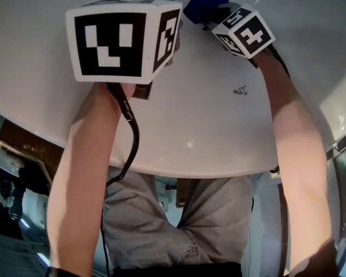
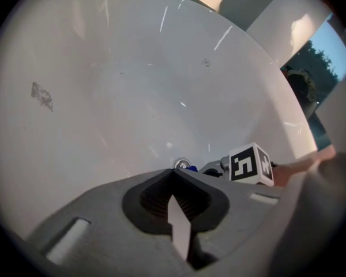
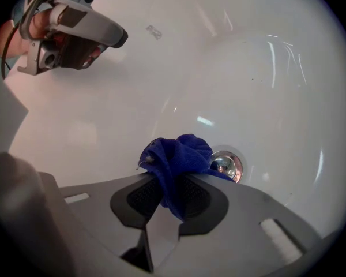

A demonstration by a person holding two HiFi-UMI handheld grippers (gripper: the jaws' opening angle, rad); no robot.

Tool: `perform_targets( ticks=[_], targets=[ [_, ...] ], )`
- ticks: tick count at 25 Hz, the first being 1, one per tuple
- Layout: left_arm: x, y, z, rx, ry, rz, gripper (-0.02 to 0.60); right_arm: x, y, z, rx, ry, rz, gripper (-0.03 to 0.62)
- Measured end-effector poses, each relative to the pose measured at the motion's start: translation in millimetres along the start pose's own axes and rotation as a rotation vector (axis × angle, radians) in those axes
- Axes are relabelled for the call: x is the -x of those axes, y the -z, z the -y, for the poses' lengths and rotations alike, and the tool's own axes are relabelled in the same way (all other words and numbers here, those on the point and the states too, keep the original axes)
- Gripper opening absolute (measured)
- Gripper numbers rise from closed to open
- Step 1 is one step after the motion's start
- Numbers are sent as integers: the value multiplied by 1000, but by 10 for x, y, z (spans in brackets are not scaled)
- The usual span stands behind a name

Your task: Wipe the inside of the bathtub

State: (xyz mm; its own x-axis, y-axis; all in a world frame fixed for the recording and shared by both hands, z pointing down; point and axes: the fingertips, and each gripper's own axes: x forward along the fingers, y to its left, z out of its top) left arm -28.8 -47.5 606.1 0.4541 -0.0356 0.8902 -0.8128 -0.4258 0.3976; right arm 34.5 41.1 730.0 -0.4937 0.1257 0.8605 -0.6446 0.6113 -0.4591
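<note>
At twelve o'clock in glossy white bathtub (image 1: 219, 126), right gripper (image 3: 174, 183) is pinching crumpled blue cloth (image 3: 179, 154) beside round chrome drain (image 3: 227, 166); left gripper (image 2: 174, 175) is hovering, jaws pressed together.

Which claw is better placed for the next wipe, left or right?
Probably right: the right claw grips the crumpled blue cloth beside the round chrome drain; the left claw is shut, empty.

Grey moulded left gripper (image 2: 176, 175) and right gripper (image 3: 174, 180) are noted, each topped by a black-and-white marker cube (image 1: 118, 42); black cable (image 1: 134, 137) trailed; grey trousers (image 1: 155, 224) worn.
</note>
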Motion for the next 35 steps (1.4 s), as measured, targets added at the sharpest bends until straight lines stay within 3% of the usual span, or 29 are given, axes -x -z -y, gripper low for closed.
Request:
perform_targets(
  ticks=[7,15,19,28,35],
  targets=[
    [-12,54,-10,16,-6,-8,5,-194,174,-10,-6,2,-62,77],
    [-45,103,61,-47,10,-44,5,-353,274,-55,-81,-47,-102,77],
    [-45,84,47,-42,8,-39,5,-388,318,-85,-91,-58,-140,77],
    [-32,52,89,-51,24,-43,5,-281,360,-374,-148,-288,-179,71],
    [33,-4,117,-38,25,-32,5,-168,347,-507,-155,-322,-178,71]
  ],
)
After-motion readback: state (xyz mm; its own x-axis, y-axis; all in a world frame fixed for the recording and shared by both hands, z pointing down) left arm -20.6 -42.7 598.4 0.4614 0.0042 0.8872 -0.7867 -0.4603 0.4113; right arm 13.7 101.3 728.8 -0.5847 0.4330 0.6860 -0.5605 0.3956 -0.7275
